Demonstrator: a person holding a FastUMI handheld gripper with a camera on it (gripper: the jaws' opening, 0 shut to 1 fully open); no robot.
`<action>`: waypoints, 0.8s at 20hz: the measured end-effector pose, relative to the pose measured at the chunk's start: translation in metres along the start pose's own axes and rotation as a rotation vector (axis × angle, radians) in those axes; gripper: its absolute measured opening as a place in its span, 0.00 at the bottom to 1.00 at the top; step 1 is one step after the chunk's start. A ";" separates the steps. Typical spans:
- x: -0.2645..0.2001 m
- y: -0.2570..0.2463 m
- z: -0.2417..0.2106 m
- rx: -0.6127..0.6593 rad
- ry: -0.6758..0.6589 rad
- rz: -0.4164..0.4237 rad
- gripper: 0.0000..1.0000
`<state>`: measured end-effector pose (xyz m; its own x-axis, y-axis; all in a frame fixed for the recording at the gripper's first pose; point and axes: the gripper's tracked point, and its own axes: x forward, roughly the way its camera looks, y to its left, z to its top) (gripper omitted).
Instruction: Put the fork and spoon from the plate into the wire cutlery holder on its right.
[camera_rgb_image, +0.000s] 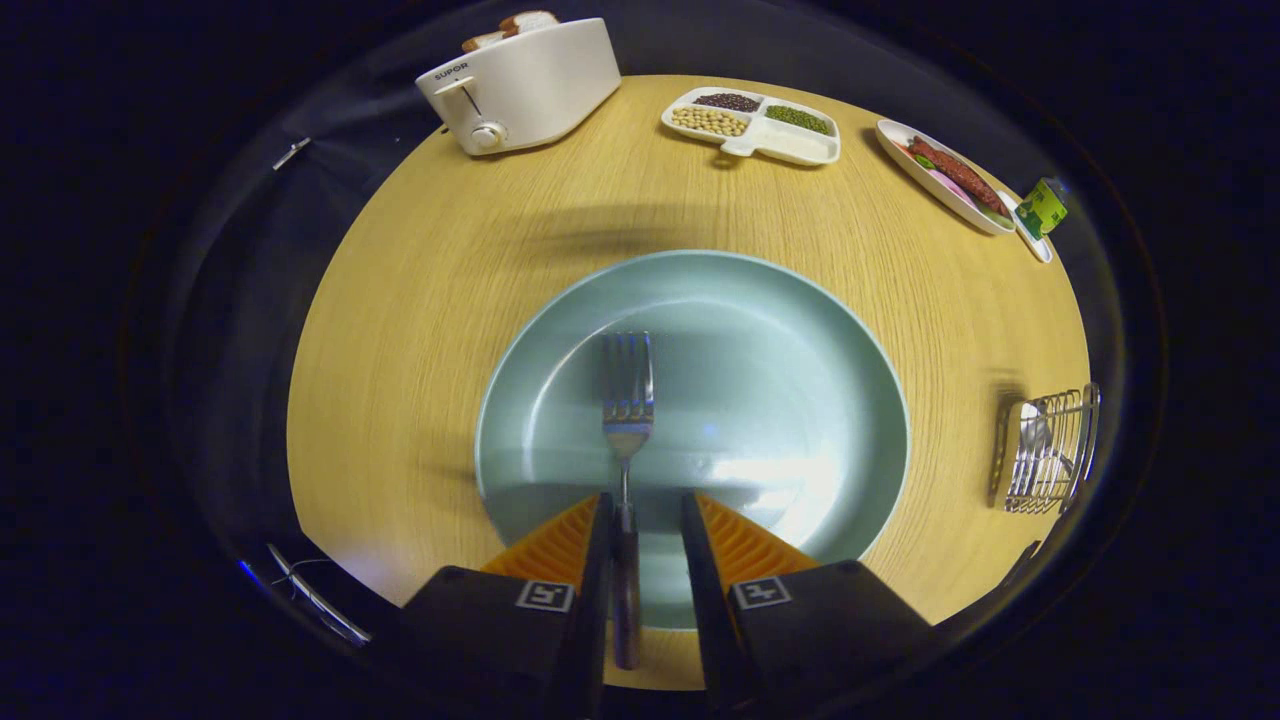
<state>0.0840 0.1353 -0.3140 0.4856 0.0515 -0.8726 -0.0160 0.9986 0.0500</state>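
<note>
- Gripper (645, 515): fingers apart, a clear gap between them; the fork handle runs up through that gap, lying close against the left finger and apart from the right one; not clamped on anything.
- Fork (627, 420): lies on the plate, tines pointing away from the gripper toward the plate's middle; handle crosses the plate's near rim and ends between the fingers; whether the left finger actually touches the handle cannot be told.
- Plate (800, 330): pale blue-green, round, shallow; sits on the table just ahead of the fingers, fingertips over its near rim; bright glare on its right half.
- Table (420, 330): round, light wood grain.
- Wire cutlery holder (1050, 450): on the table to the right of the plate, apart from it; a spoon (1033, 432) is inside it, bowl visible through the wires.
- Beyond the plate, at the table's far side: a white toaster (525, 85) on the left with bread slices (510, 25) in its slots; a white divided tray (755, 125) holding beans and grains in separate compartments; further right a white oblong dish (945, 175) with a sausage and other food; a small green carton (1043, 207) just beside that dish.
</note>
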 end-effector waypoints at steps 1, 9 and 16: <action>0.000 -0.004 0.000 -0.004 0.003 -0.008 0.36; -0.001 0.004 -0.001 -0.136 0.025 0.143 0.08; -0.028 -0.002 0.005 -0.142 0.003 0.237 0.06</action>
<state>0.0750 0.1318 -0.2872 0.4512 0.2840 -0.8460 -0.2514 0.9501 0.1848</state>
